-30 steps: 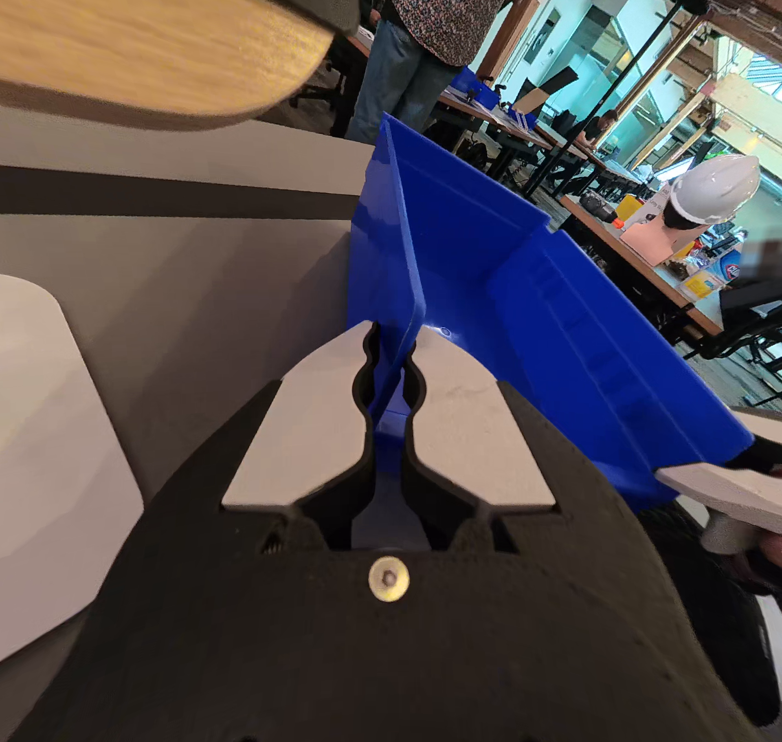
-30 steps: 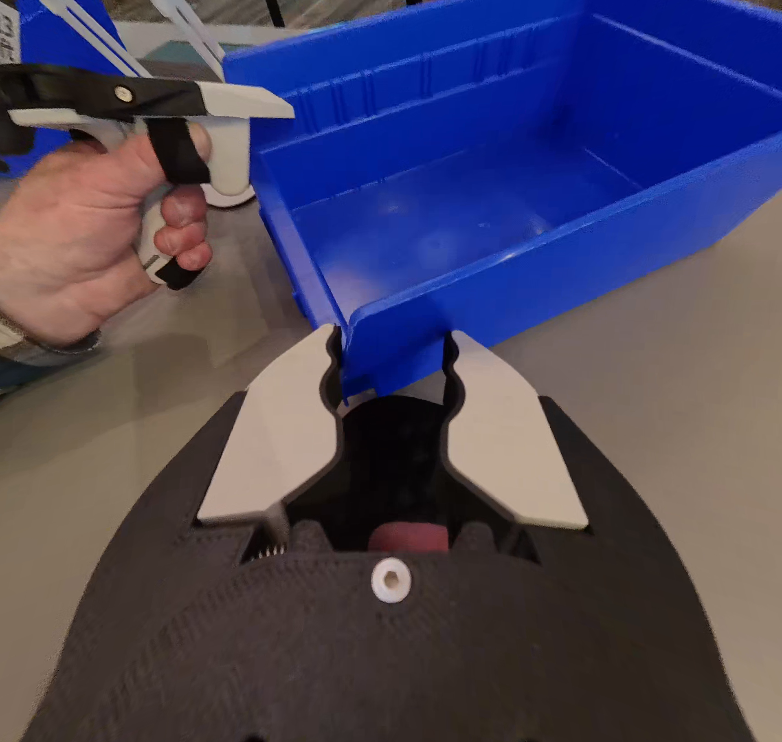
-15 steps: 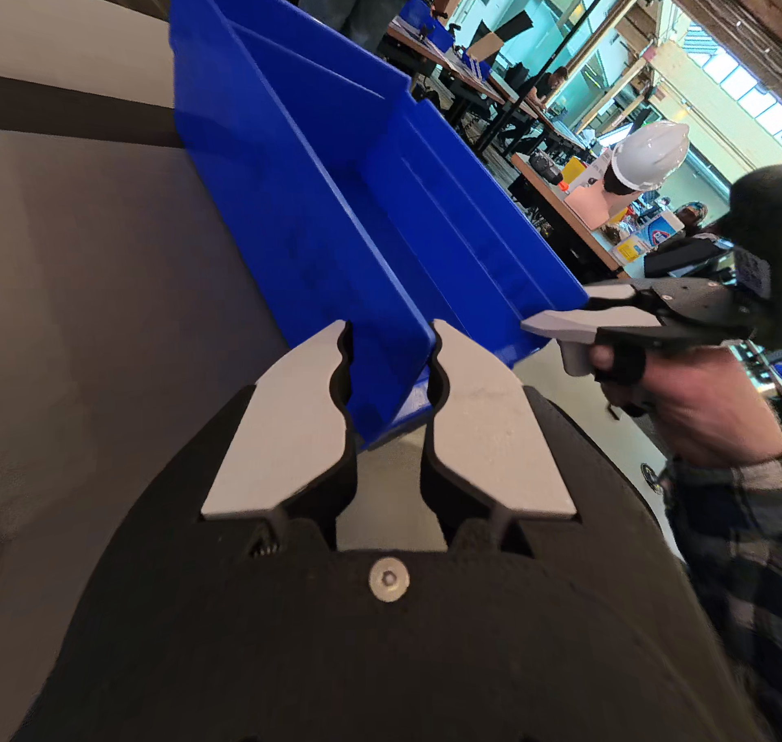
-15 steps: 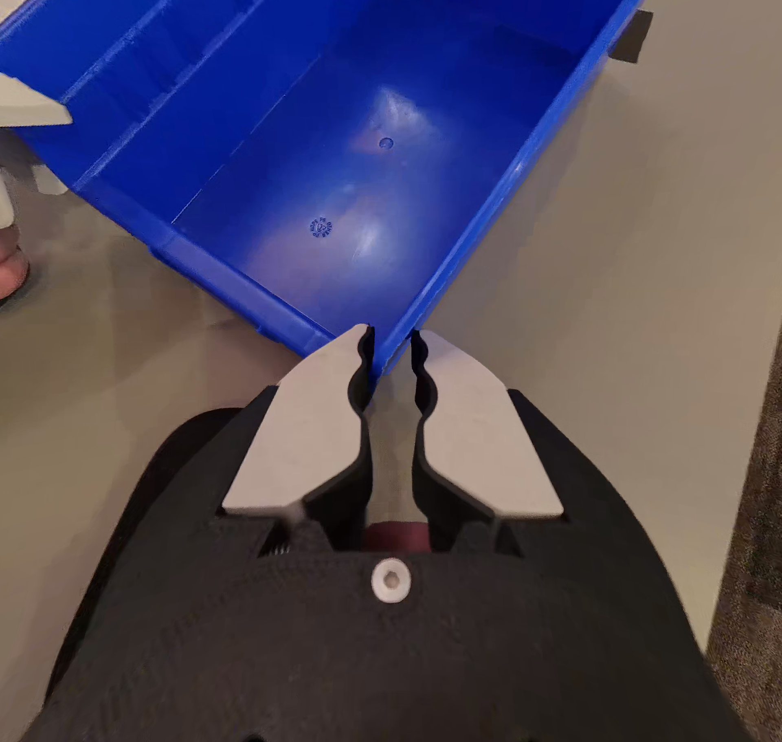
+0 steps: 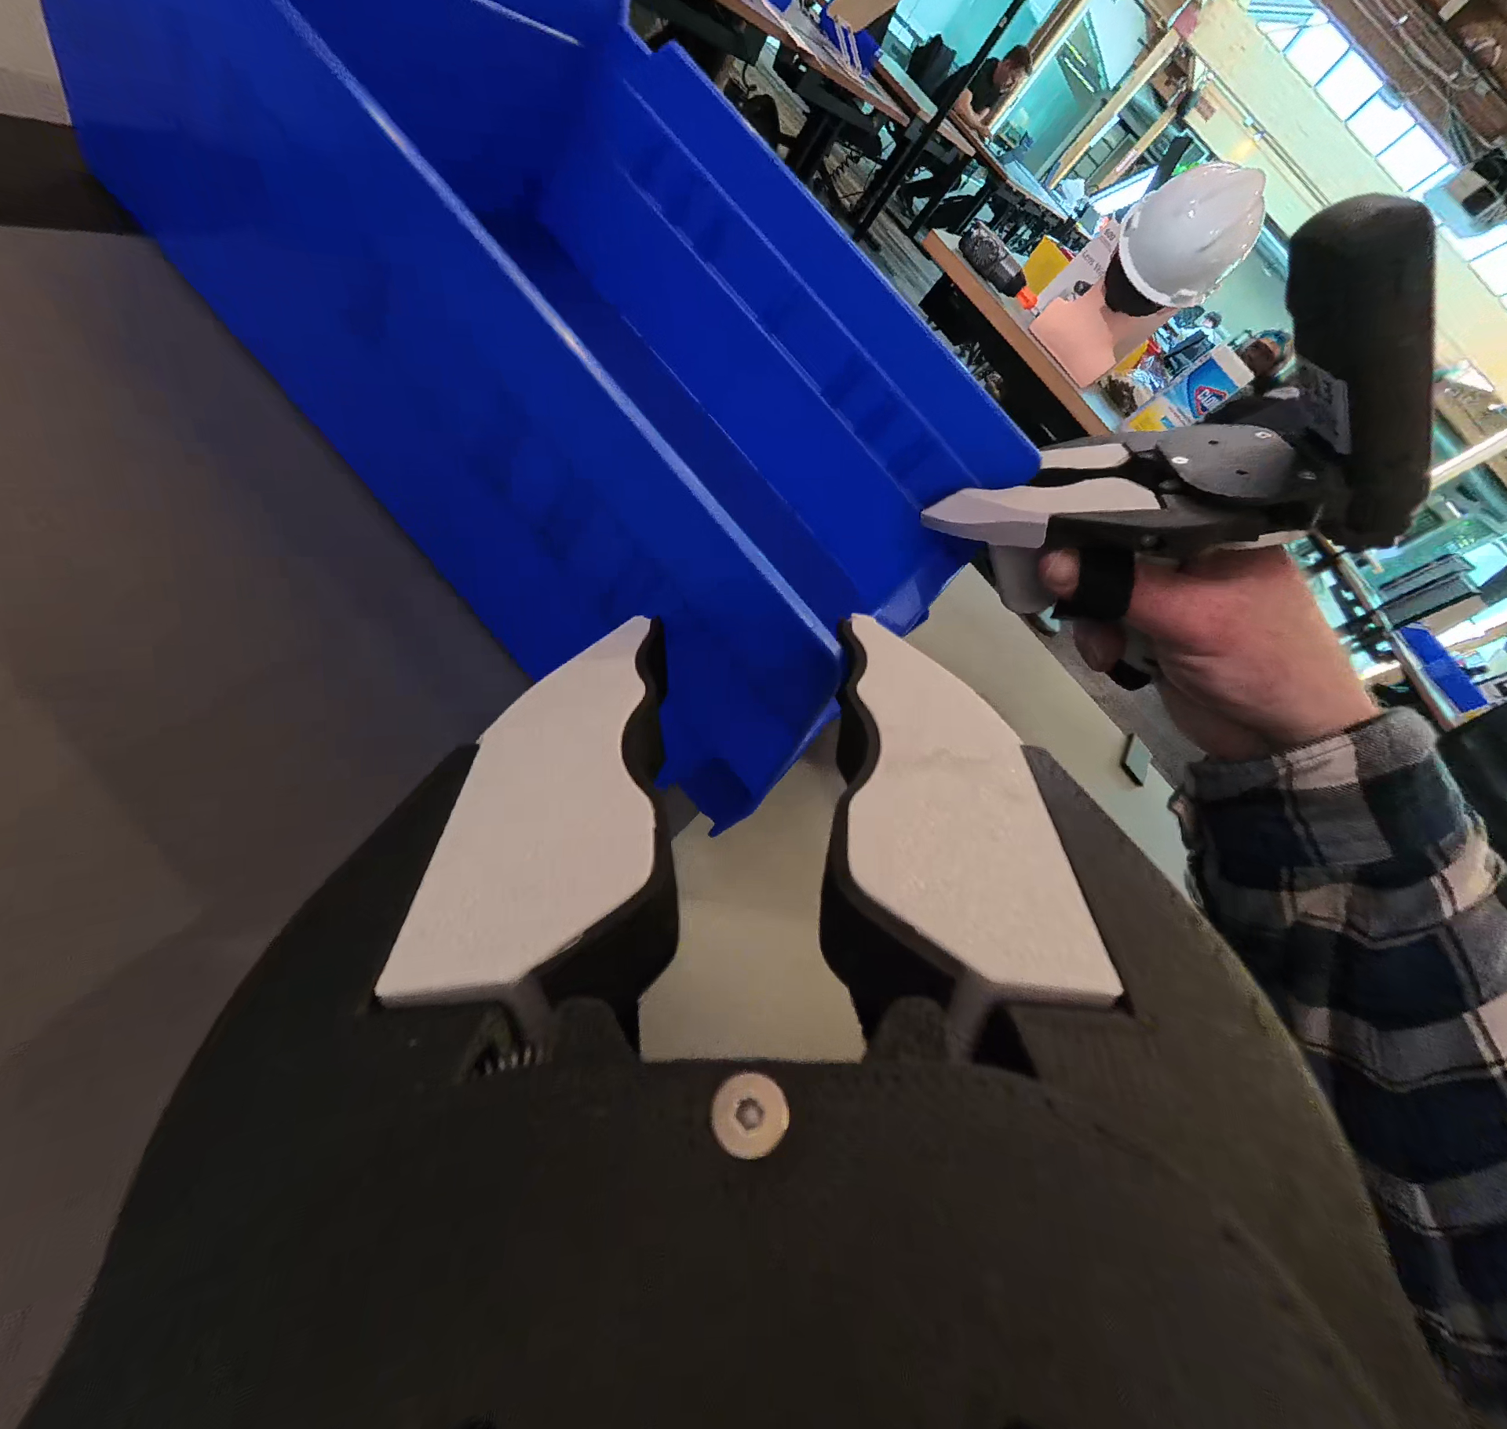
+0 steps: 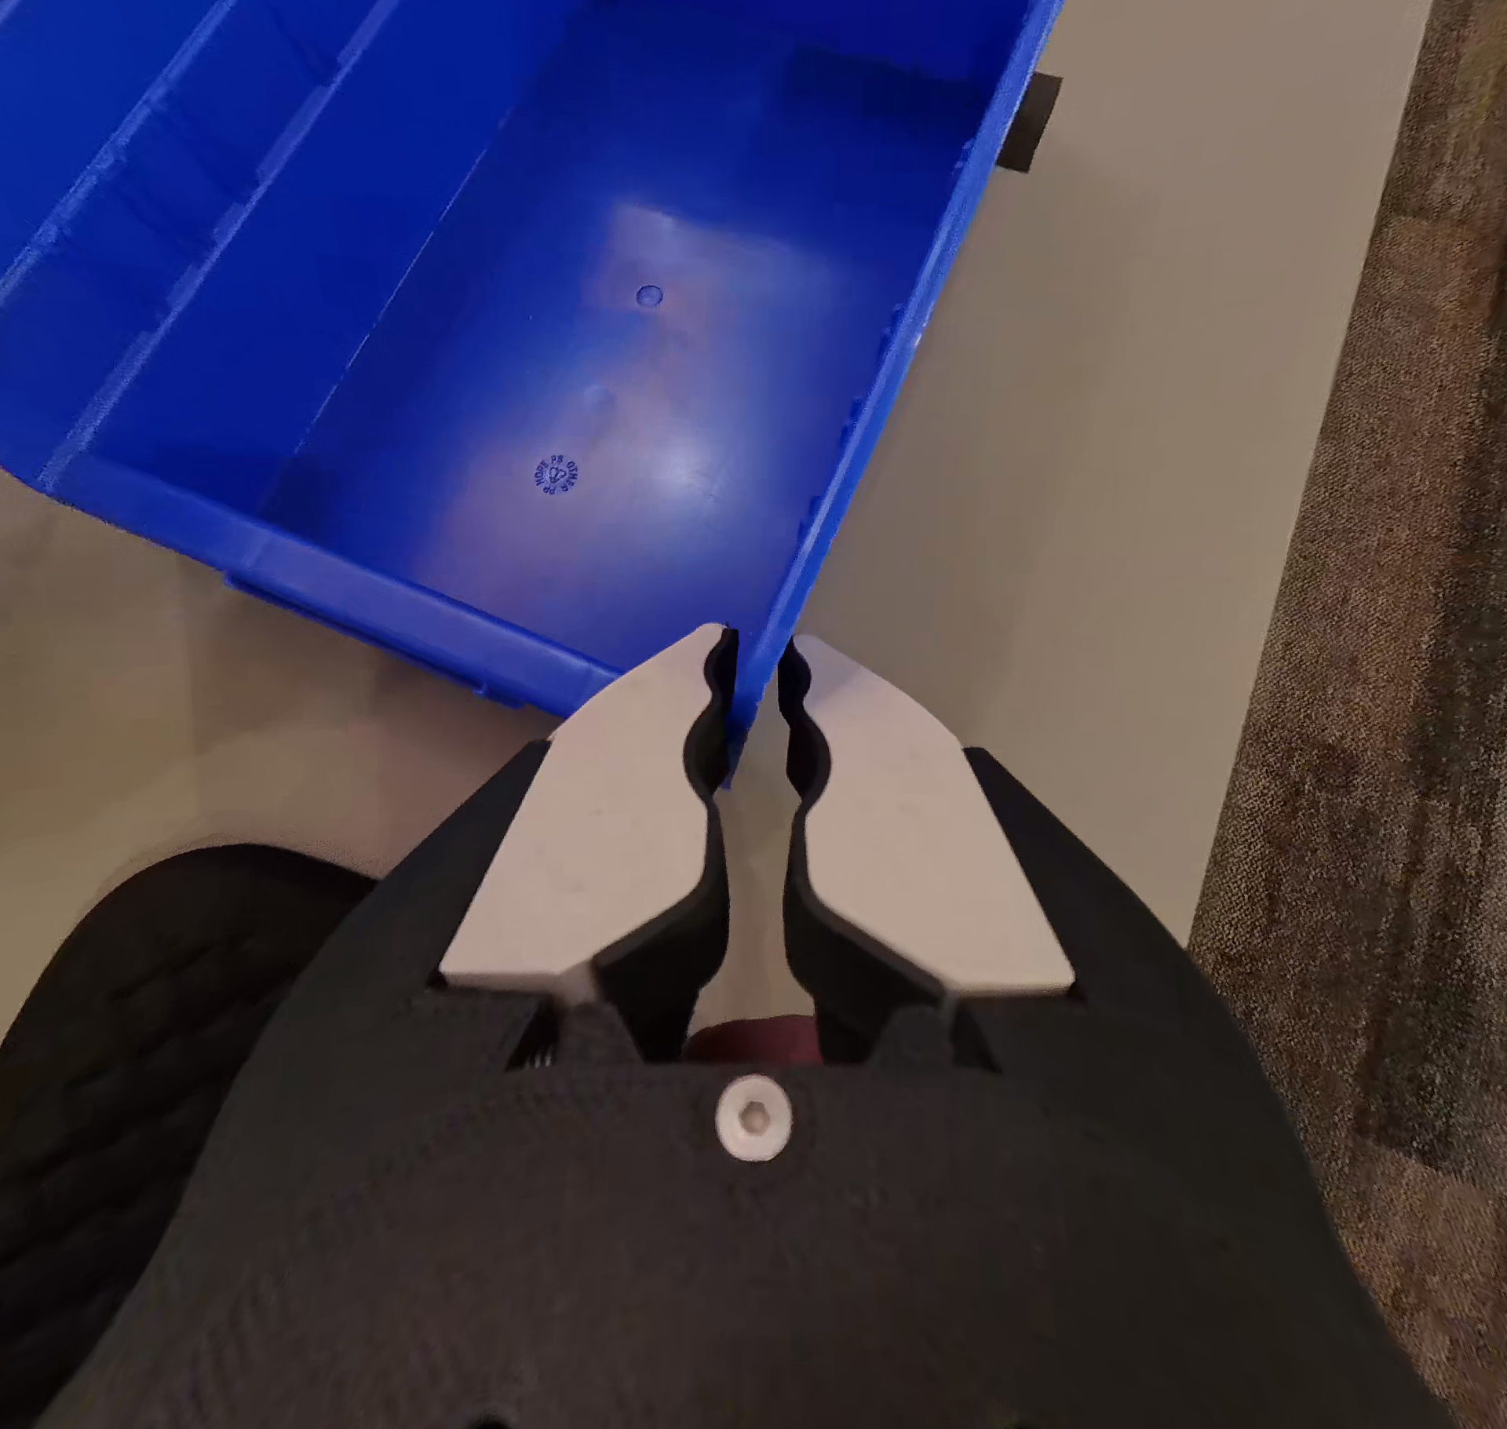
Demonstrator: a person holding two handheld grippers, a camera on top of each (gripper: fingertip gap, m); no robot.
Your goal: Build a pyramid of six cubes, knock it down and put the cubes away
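The grey table [image 6: 1060, 493] fills most of both views, with mottled brown carpet [image 6: 1345, 656] running along its edge on your right side. The blue bin [image 5: 408, 330] stands on the table, and you have a gripper at each of its two near corners.

Your left gripper [image 5: 746, 640] has its fingers spread wide. The bin's near corner sits between them, and the right-hand fingertip [image 5: 856, 640] is right at the corner's edge. The other fingertip stands by the outer face of the long side wall, and whether it touches is hard to say. It does not read as a pinch.

Your right gripper [image 6: 758, 648] has its fingers drawn close together on the side wall at the other near corner. One pad is inside the bin and one outside, so the thin blue wall is pinched between them. The inner pad lies flat against the wall, and the outer one meets it at the tip. From the left wrist view this gripper juts in from the side at that far corner, held by your hand [image 5: 1207, 640] in a plaid sleeve [image 5: 1345, 901].

Smaller things: a white hard hat [image 5: 1191, 232] sits on a stand on a desk far behind, and a strip of black tape [image 6: 1031, 122] lies on the table just beside the bin's far end. Neither view tells where the cubes are.
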